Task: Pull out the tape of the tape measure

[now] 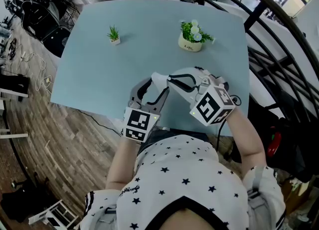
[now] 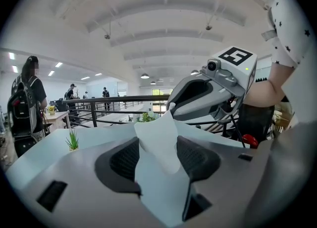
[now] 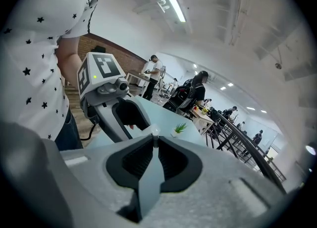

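The left hand-held gripper [image 2: 157,140] has its jaws wide, clamped on the white tape measure [image 2: 159,125], evidently to anchor the case. The right hand-held gripper [image 3: 153,142] is nearly closed, pinching a small pale tab [image 3: 154,133], judged to be the tape's end, ready for pulling. Both are over the near edge of the desk [image 1: 149,49].

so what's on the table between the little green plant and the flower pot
Nothing. In the head view the table between the little green plant and the flower pot is bare.
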`<state>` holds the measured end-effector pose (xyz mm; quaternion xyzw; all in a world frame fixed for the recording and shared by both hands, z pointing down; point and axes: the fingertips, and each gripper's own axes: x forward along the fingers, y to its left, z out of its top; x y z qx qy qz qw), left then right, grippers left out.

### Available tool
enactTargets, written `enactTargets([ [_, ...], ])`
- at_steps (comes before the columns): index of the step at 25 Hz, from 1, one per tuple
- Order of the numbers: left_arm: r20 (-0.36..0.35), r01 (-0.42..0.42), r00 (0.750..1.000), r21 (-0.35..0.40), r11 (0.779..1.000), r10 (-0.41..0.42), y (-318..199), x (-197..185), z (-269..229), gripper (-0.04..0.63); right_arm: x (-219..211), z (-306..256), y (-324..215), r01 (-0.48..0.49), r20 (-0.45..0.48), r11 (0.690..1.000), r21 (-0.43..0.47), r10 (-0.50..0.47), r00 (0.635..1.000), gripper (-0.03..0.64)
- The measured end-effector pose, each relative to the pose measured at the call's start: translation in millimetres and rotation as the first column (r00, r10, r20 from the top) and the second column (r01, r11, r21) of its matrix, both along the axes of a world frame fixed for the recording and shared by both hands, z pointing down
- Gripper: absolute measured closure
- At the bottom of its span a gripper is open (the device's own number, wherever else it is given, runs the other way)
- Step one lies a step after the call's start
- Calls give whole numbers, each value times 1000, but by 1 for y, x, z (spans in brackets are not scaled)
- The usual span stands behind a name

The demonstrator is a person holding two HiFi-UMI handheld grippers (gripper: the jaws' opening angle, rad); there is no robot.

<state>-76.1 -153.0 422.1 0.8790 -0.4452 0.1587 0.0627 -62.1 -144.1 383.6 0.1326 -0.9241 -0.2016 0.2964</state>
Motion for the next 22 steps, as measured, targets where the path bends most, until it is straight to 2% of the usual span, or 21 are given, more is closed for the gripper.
enactTargets([
  [8,-41,-4,999,-25,1000,3,2,-1,0,373,2,0,2,11,-13,999,39,-10,1000,575],
  [14,-41,11,999,-36,999,-12,1,-5,3,376,1,4,1,23,-53,996,85,-18,998,575],
  [22,-27,61,998,-56,997,-62,-2,-17,10,377,6,6,1,20,-71,995,101,-13,997,575],
])
